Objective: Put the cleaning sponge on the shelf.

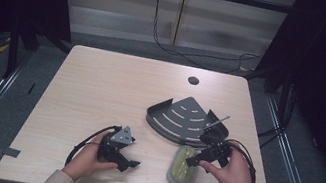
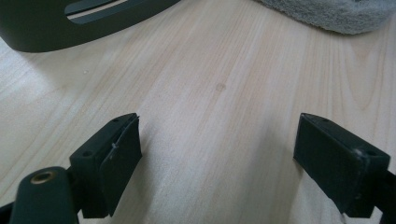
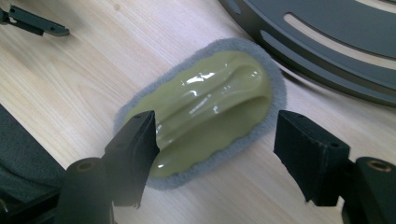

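Hovering just over the scrubber (image 3: pixel 201 112) near the table's (image 1: pixel 101 85) front right edge, the right gripper (image 3: pixel 215 154) holds its jaws spread across its long green handle, while the left gripper (image 2: pixel 217 158), also spread, sits farther away.

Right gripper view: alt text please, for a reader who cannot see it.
The right tongs hang open above a yellow-green scrubbing pad with a grey fleece rim, which lies flat on the wooden table. A dark slotted corner shelf lies just beyond it.
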